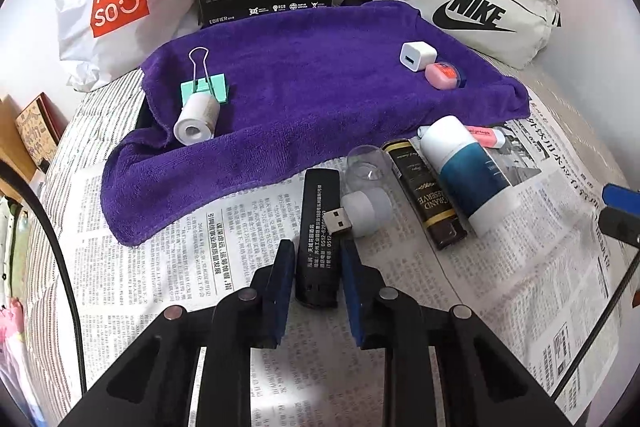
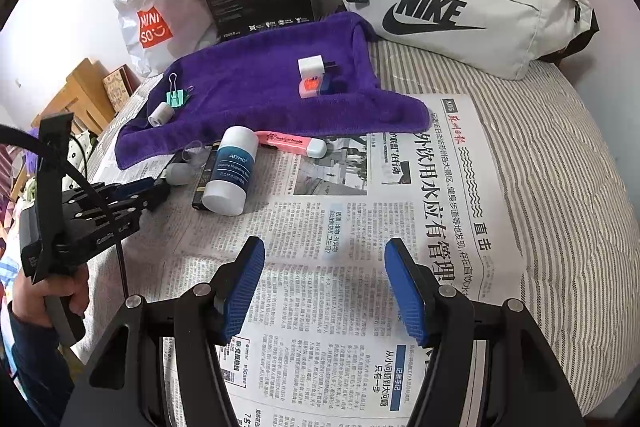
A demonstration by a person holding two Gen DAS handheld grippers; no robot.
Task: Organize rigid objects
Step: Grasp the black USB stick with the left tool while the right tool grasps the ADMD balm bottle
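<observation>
Four small items already lay on purple terry towel [image 1: 312, 95]. Left gripper [image 1: 318, 259] straddled black slim plastic lighter [image 1: 318, 235] below towel, grip uncertain. Right gripper [image 2: 324, 259] gaped, empty. Several items remained below towel.

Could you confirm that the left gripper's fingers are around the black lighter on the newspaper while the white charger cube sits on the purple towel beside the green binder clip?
Not quite: in the left wrist view the white charger cube sits beside the pink case, far from the green binder clip.

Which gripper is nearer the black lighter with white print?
Left. The left gripper straddles the black lighter, a finger on each side. The right gripper hangs open over bare newspaper, well away.
</observation>
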